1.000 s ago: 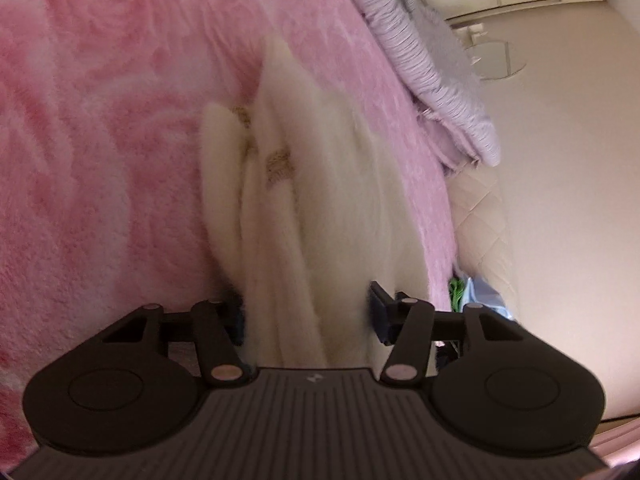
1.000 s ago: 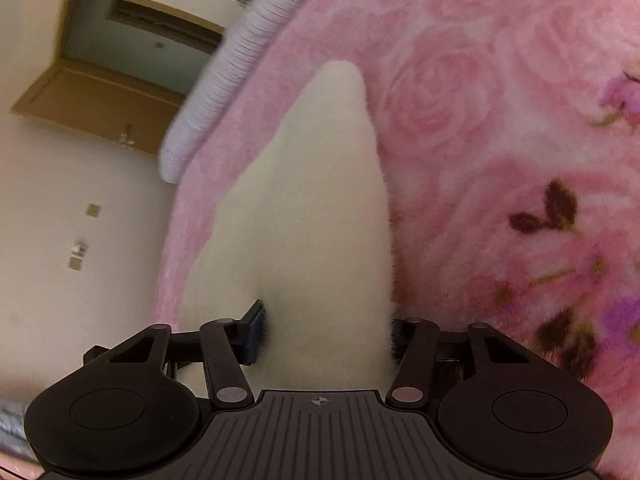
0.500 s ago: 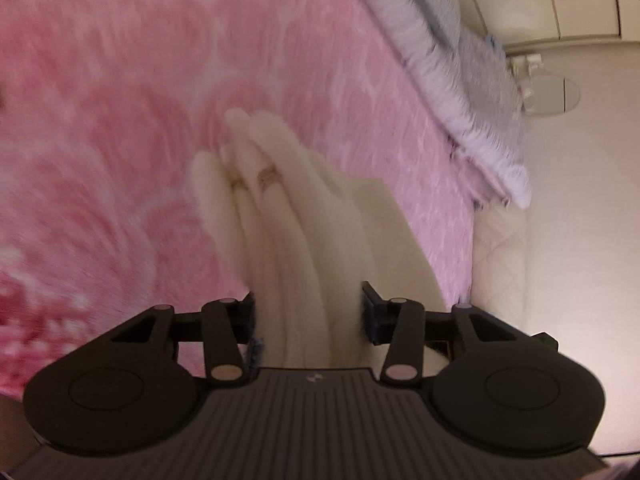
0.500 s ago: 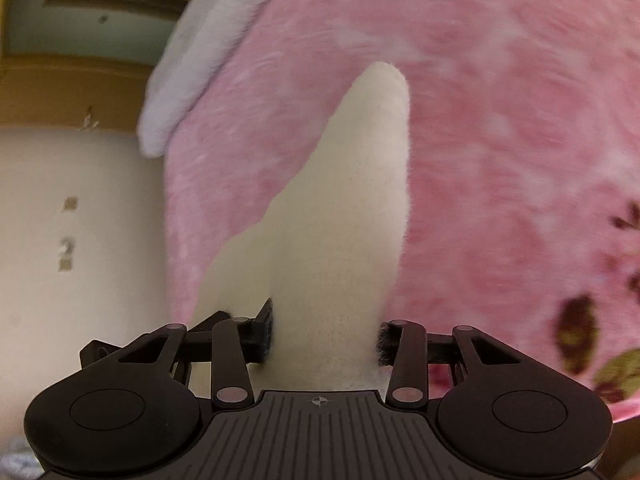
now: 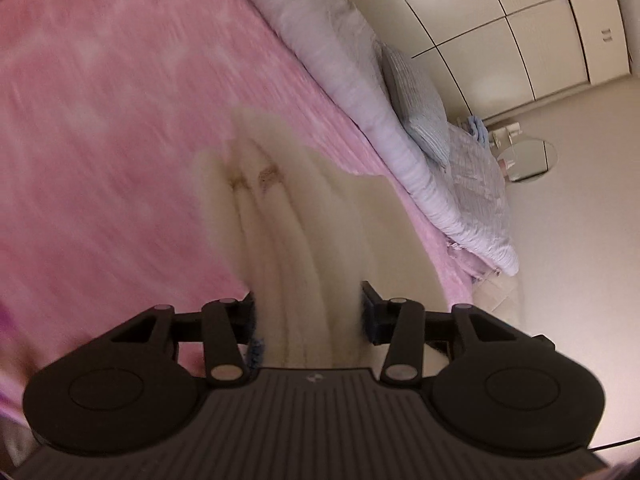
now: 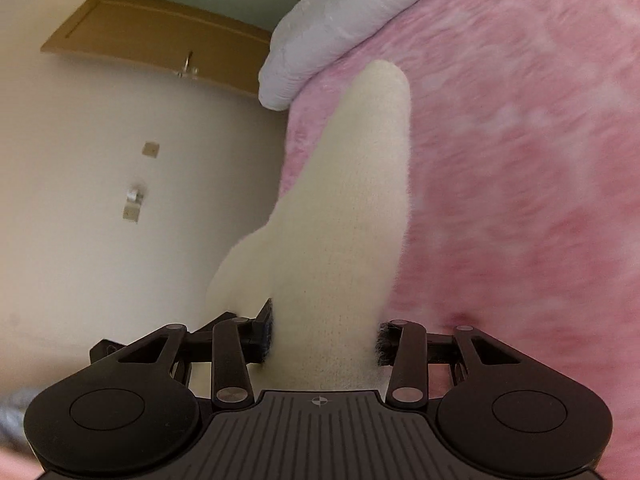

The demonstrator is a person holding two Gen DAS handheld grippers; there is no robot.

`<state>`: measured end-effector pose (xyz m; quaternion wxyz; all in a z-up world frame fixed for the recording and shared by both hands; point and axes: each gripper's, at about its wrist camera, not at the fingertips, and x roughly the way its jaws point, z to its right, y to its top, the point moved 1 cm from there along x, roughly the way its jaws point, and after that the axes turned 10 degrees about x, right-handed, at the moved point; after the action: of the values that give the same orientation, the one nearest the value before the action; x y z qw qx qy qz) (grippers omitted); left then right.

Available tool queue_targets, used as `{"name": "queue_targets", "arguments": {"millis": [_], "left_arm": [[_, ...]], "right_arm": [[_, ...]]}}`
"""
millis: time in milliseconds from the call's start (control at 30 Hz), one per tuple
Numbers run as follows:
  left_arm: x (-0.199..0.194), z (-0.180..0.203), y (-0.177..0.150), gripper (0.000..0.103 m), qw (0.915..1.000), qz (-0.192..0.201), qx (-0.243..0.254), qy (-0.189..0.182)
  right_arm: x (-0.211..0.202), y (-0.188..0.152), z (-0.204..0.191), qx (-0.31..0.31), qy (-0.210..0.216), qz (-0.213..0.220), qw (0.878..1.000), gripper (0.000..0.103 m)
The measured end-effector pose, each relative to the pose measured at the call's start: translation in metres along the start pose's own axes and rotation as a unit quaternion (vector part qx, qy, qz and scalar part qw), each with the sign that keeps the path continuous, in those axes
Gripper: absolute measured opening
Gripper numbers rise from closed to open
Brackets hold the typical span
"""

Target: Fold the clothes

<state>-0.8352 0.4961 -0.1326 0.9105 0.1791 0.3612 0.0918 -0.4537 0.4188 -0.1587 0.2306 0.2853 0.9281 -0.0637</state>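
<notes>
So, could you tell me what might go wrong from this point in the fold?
1. The left gripper holds the cream garment bunched in several ridges; laid down like that, the fold could come out creased.
2. The right gripper pinches only a narrow strip of the garment, so the fuzzy fabric might slip out if pulled.
3. Part of the garment hangs past the edge of the pink blanket toward the floor and could drag off the bed.

This is a home bedroom. A fluffy pink rose-patterned blanket (image 5: pixel 120 128) covers a bed, with a rumpled pale lavender duvet (image 5: pixel 400 120) along its edge. Beyond stand cream panelled wardrobe doors (image 5: pixel 520 20), and a brown wooden door (image 6: pixel 160 28) is set in a plain cream wall.
</notes>
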Motion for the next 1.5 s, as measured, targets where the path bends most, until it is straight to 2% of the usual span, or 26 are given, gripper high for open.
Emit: {"name": "queue_targets", "arguments": {"millis": [167,333,433,567,733,900,1067,1133,1200,1233,1267,1367,1467,1500], "left_arm": [[-0.056,-0.097,0.071,0.041,0.9994,-0.019,0.027,-0.003],[-0.095,-0.182,0.132,0.041,0.9983,-0.024,0.053,0.003],[-0.095,-0.222,0.159,0.041,0.998,-0.019,0.06,0.002],[-0.073,-0.264,0.189,0.041,0.9977,-0.013,0.067,0.006],[-0.05,-0.314,0.211,0.041,0.9983,-0.003,0.058,0.009],[-0.026,-0.359,0.228,0.041,0.9987,0.006,0.051,0.003],[-0.01,-0.385,0.236,0.042,0.9973,0.022,0.069,-0.014],[0.001,-0.399,0.234,0.043,0.9978,0.006,0.064,-0.014],[0.012,-0.41,0.229,0.046,0.9979,-0.026,0.058,0.01],[0.015,-0.413,0.225,0.05,0.9972,-0.034,0.062,0.024],[0.012,-0.414,0.223,0.049,0.9975,-0.03,0.061,0.019],[-0.006,-0.409,0.223,0.048,0.9973,-0.019,0.058,0.04],[-0.036,-0.388,0.221,0.033,0.9893,0.0,0.097,0.109],[-0.044,-0.375,0.218,0.024,0.9842,-0.001,0.119,0.131]], "right_arm": [[0.119,-0.021,-0.06,0.011,0.004,0.034,0.999,0.041],[0.219,-0.025,-0.089,0.021,0.016,0.05,0.998,0.041],[0.265,-0.017,-0.095,0.017,0.017,0.054,0.998,0.041],[0.321,-0.001,-0.094,0.011,0.012,0.054,0.998,0.041],[0.384,0.021,-0.089,-0.001,0.0,0.047,0.999,0.041],[0.424,0.037,-0.08,-0.022,-0.008,0.051,0.998,0.041],[0.447,0.045,-0.07,-0.035,-0.016,0.062,0.997,0.041],[0.452,0.045,-0.063,-0.032,-0.023,0.064,0.997,0.041],[0.461,0.042,-0.053,-0.014,-0.06,0.051,0.997,0.048],[0.466,0.041,-0.048,-0.005,-0.093,0.039,0.995,0.051],[0.471,0.039,-0.043,0.005,-0.125,0.026,0.992,0.06],[0.453,0.037,-0.048,-0.005,-0.145,0.048,0.988,0.064],[0.427,0.03,-0.066,-0.053,-0.205,0.073,0.975,0.063],[0.418,0.027,-0.073,-0.072,-0.227,0.081,0.968,0.063]]}}
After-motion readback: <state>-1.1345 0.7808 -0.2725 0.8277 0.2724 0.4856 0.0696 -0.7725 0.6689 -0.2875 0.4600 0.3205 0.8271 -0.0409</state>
